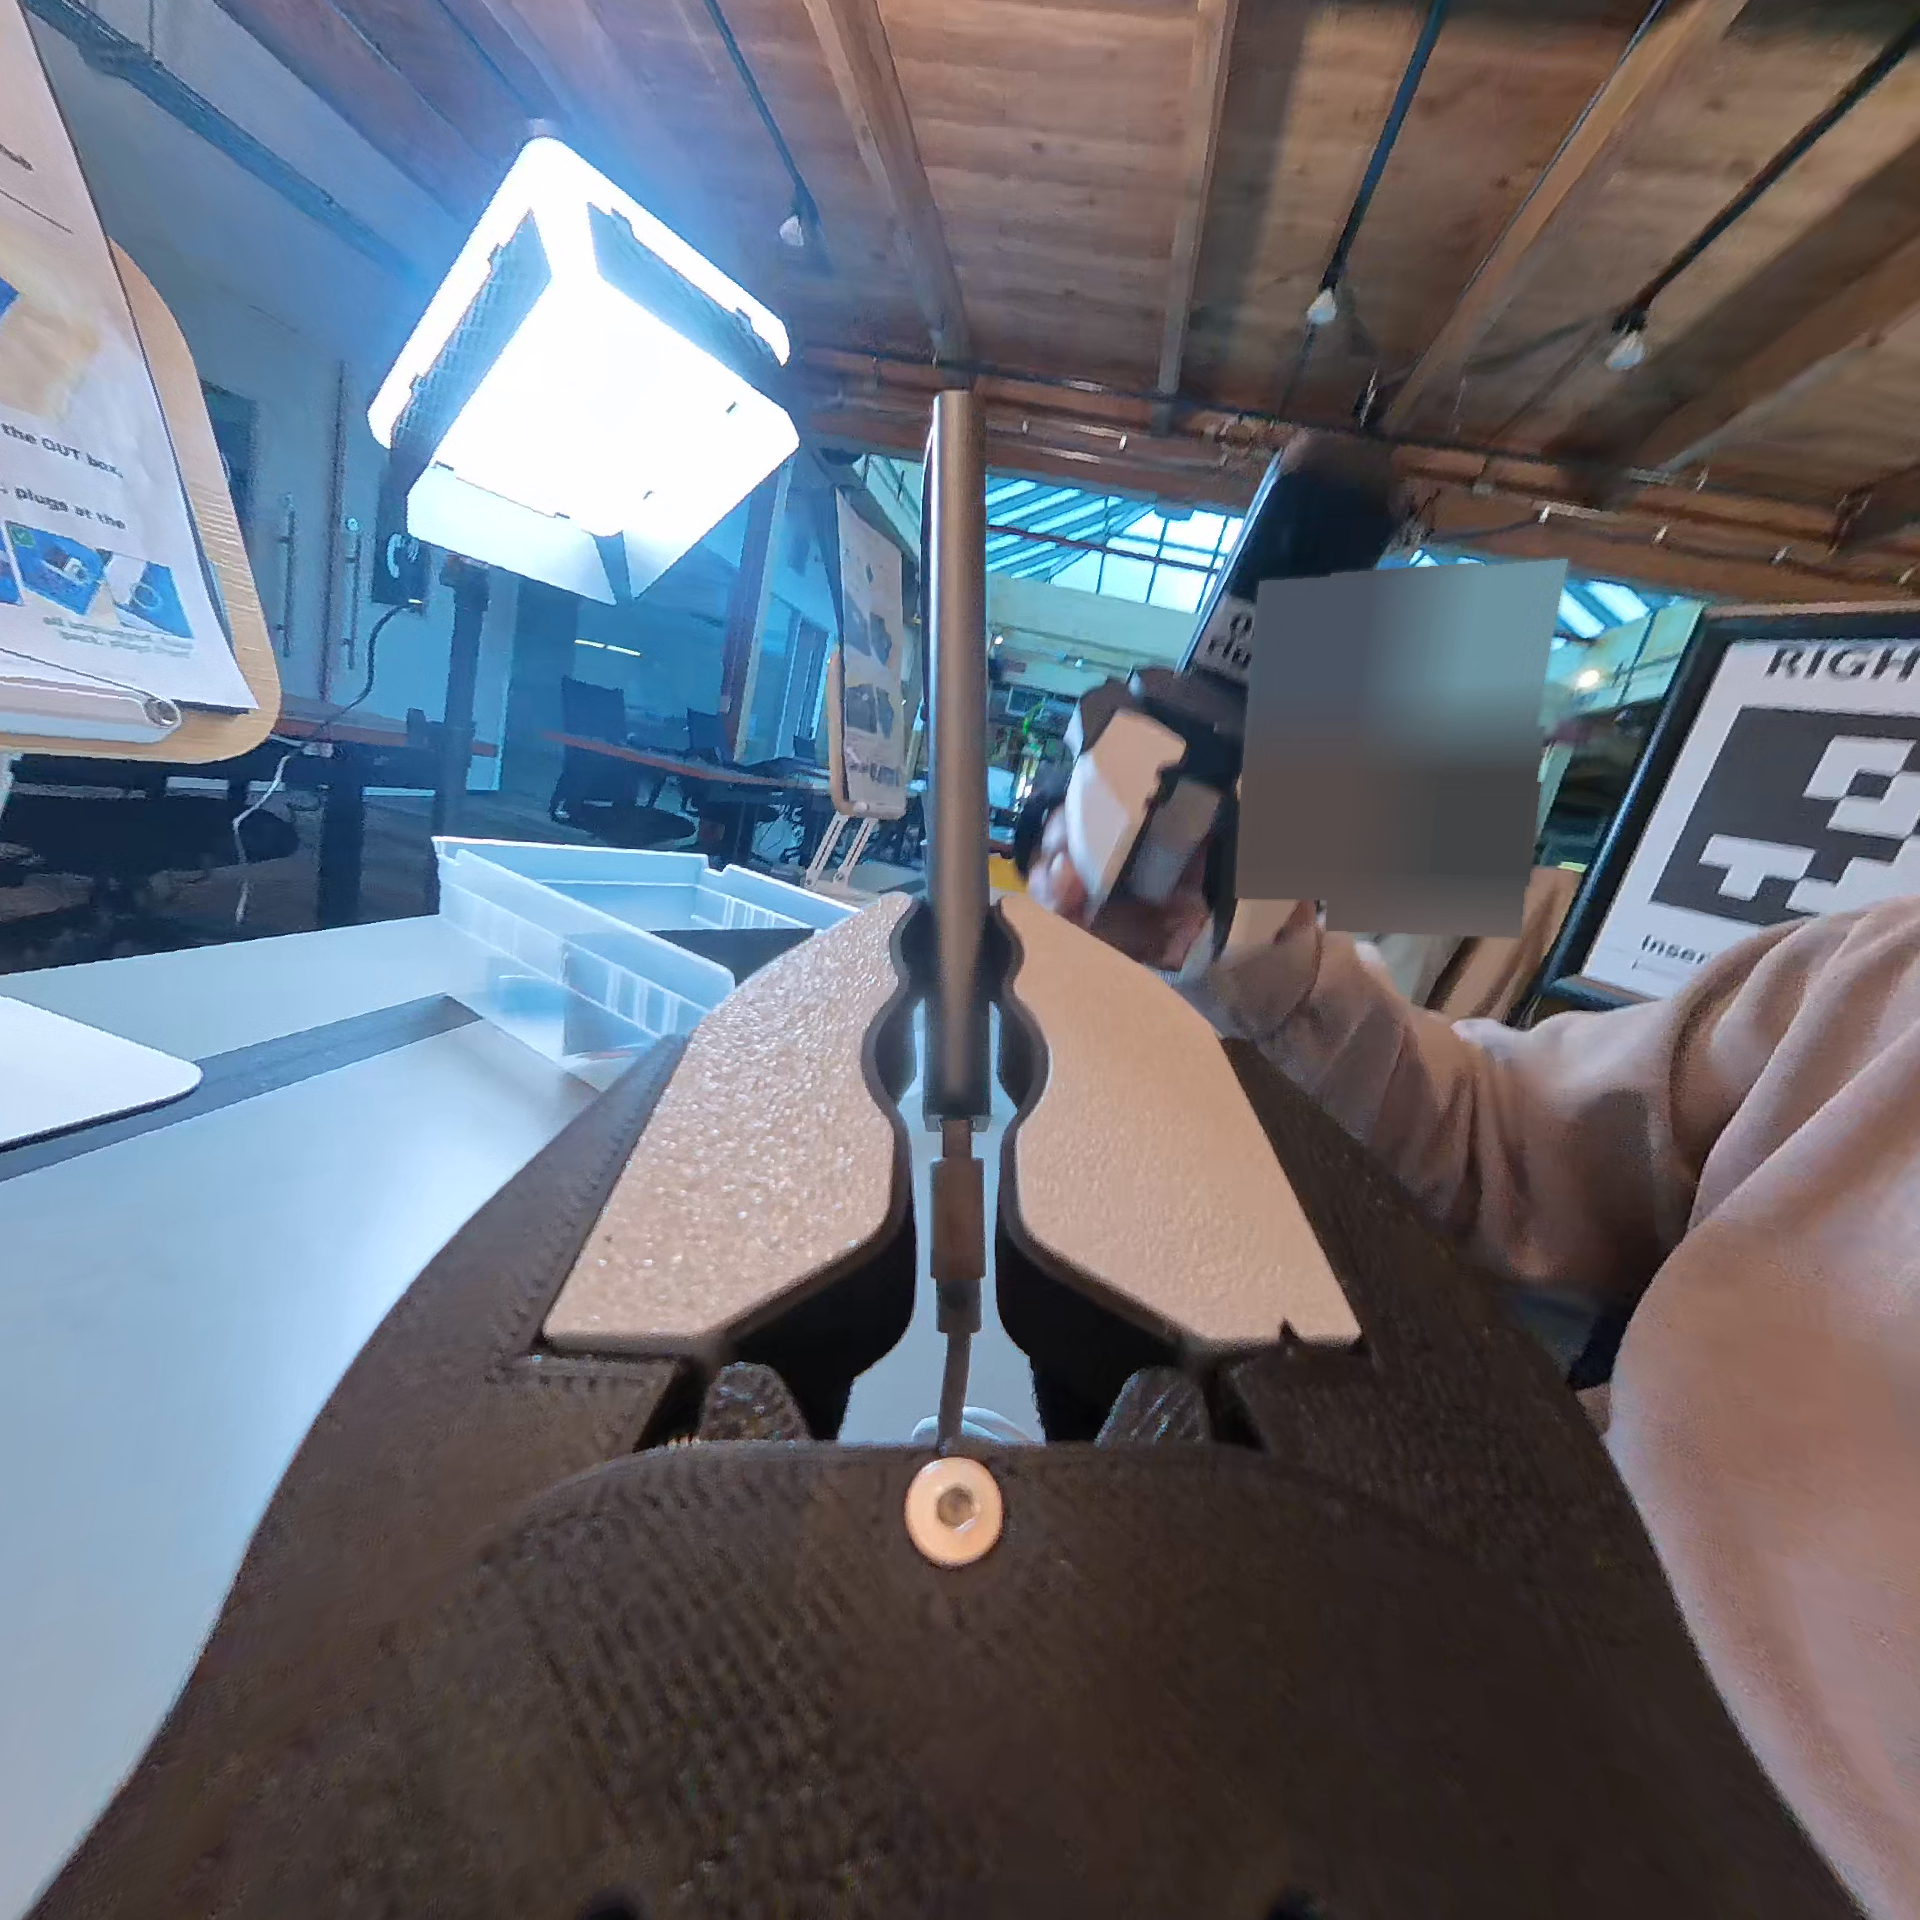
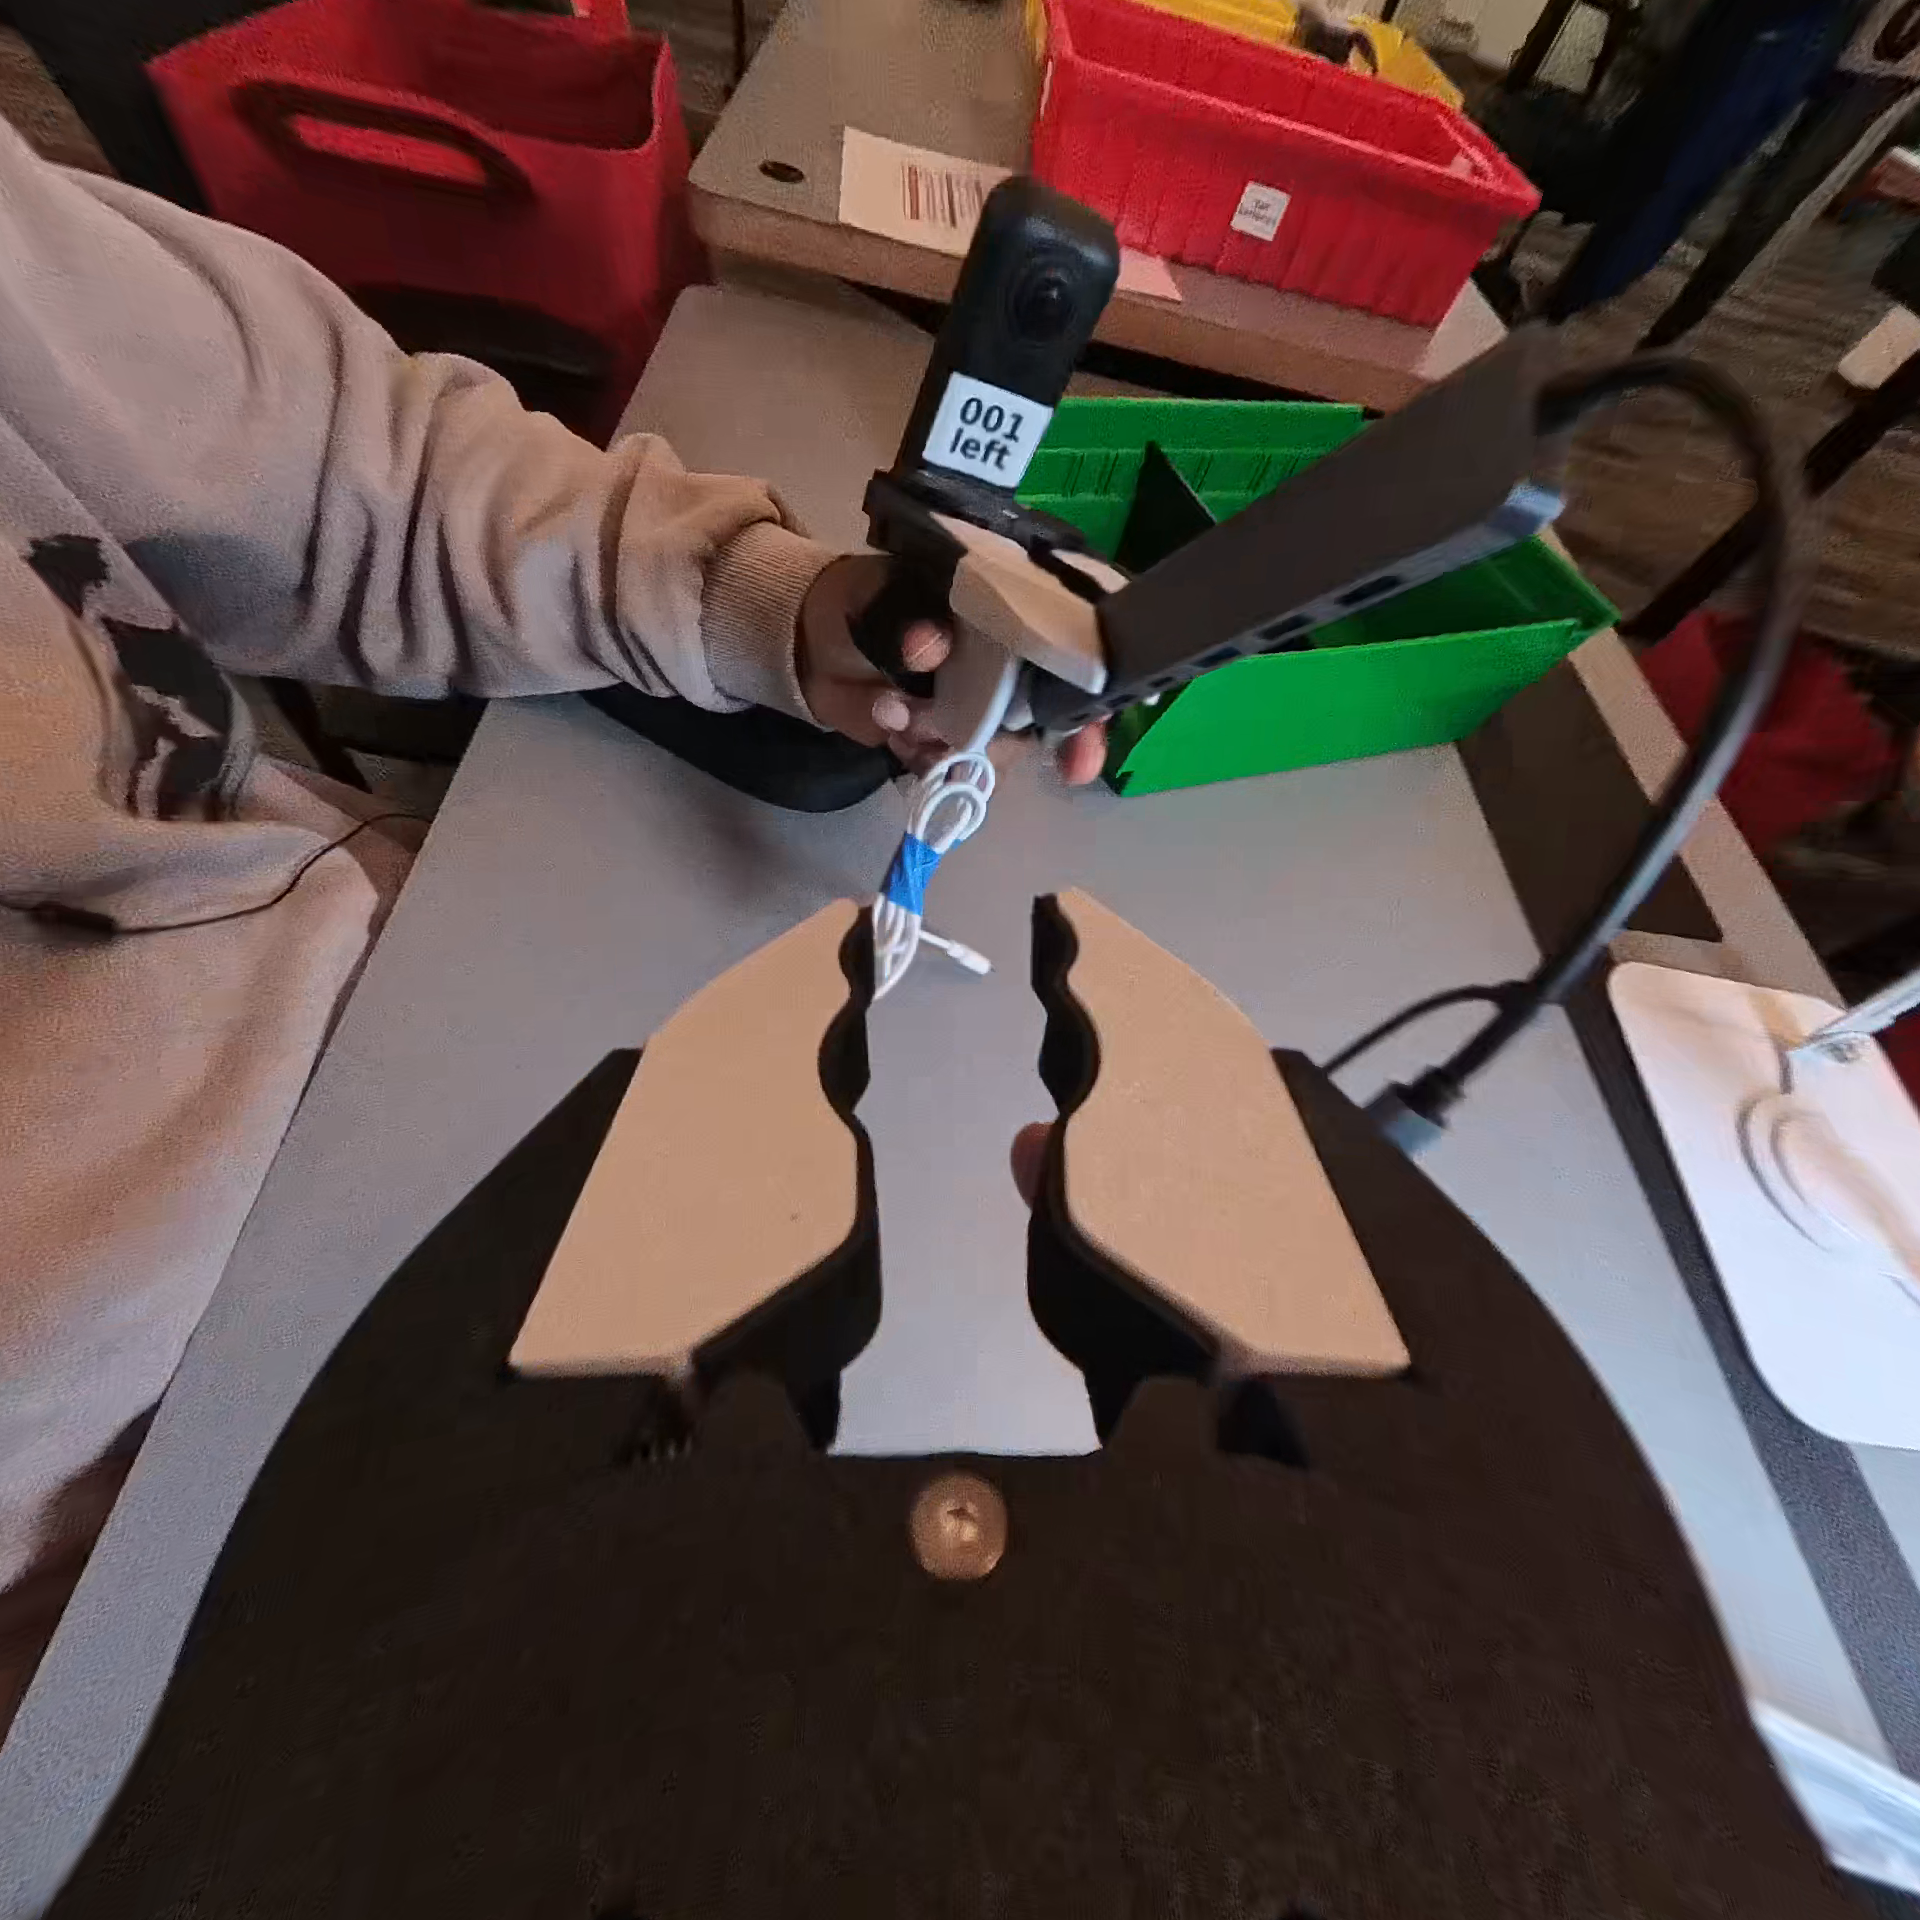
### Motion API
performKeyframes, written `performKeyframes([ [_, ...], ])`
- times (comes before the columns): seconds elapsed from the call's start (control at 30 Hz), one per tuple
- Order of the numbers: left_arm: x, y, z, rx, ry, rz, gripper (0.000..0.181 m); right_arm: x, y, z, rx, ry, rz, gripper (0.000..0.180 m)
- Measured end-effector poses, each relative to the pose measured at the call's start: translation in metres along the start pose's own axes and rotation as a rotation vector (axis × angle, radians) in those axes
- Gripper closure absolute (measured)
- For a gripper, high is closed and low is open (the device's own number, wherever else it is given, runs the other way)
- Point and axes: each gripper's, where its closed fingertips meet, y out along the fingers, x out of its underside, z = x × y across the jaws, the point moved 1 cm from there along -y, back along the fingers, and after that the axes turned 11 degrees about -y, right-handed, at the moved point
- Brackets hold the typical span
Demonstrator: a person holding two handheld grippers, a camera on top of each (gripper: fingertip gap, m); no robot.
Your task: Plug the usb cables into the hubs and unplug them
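The left gripper (image 1: pixel 956 925) is clamped on a slim dark grey hub (image 1: pixel 954 727), seen edge-on and rising between its fingers toward the wooden ceiling (image 1: pixel 1143 156). A plug (image 1: pixel 957 1216) sits in the hub's near end. In the right wrist view the same hub (image 2: pixel 1320 540) juts rightward from the left gripper (image 2: pixel 1081 634), a row of ports along its lower edge, and its dark cable (image 2: pixel 1714 727) arcs from its far end down to the table on the right. A white usb cable (image 2: pixel 935 883), bundled with blue tape (image 2: pixel 910 871), hangs from the hub's near end, its free plug close above the tabletop.

The right gripper (image 2: pixel 945 925) stands open and empty, its left finger (image 2: pixel 727 1143) just beside the dangling bundle; whether they touch cannot be told.

Beneath lies a grey table (image 2: pixel 623 883). A green bin (image 2: pixel 1351 686) stands behind the hub, red bins (image 2: pixel 1247 145) farther off. From the left wrist view, a clear plastic tray (image 1: pixel 623 925) rests on the table under a bright light panel (image 1: pixel 592 364).
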Motion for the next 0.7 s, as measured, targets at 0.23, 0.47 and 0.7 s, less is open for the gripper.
performKeyframes([
  [0.23,0.003,0.002,0.010,0.072,-0.043,-0.005,0.170,0.001,0.073,0.019,0.148,0.191,0.220,0.138],
  [0.47,0.030,0.012,0.021,0.119,-0.002,-0.146,0.170,-0.015,0.053,0.022,0.111,0.284,0.410,0.167],
  [0.7,0.037,0.011,-0.003,-0.107,0.281,-0.248,0.154,0.013,0.022,0.049,0.503,-0.242,-0.276,0.168],
])
